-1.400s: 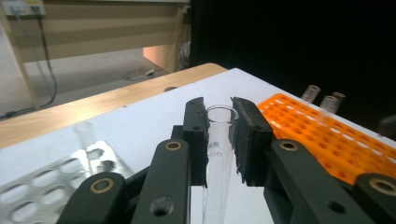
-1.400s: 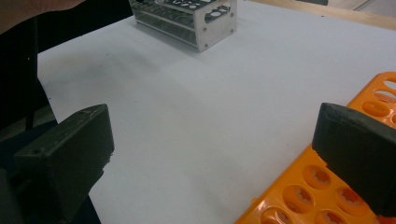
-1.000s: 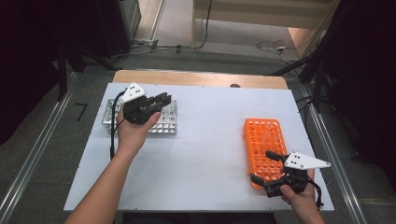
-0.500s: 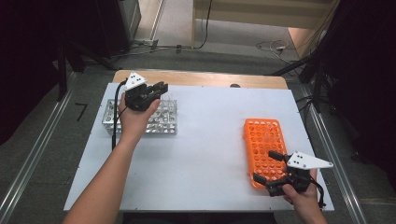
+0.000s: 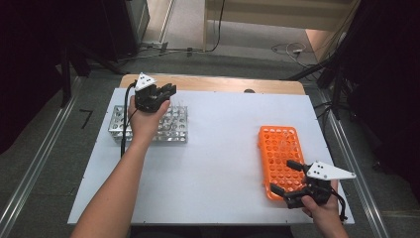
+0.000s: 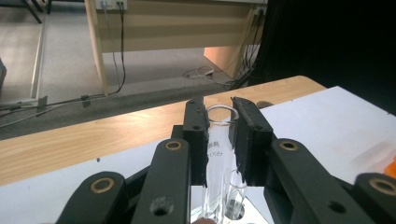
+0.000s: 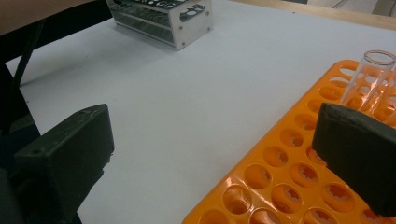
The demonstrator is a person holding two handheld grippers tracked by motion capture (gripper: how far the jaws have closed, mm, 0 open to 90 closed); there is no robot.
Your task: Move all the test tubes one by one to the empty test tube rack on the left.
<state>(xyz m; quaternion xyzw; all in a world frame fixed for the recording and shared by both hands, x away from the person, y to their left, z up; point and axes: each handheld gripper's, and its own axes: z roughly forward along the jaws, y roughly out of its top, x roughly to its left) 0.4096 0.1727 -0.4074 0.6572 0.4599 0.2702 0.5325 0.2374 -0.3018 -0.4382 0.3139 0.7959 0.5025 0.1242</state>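
Note:
My left gripper (image 5: 167, 90) hovers over the far edge of a metal tube rack (image 5: 173, 130) at the table's far left. In the left gripper view my left gripper (image 6: 219, 109) is shut on a clear glass test tube (image 6: 217, 144), held upright by its upper part. A second clear tube (image 6: 236, 193) stands just below the jaws. At the near right, my right gripper (image 5: 283, 176) is open over the near end of an orange tube rack (image 5: 280, 146). In the right gripper view, the right gripper (image 7: 215, 154) has nothing between its pads, and one glass tube (image 7: 369, 77) stands in the orange rack (image 7: 280, 177).
The white table top (image 5: 223, 148) lies between the two racks. A wooden strip (image 5: 223, 84) runs along the table's far edge, with floor cables beyond it. The metal rack (image 7: 173, 23) is far off in the right gripper view.
The left hand has moved away from the person, from above the middle of the metal rack to its far edge. The right hand has stayed where it was.

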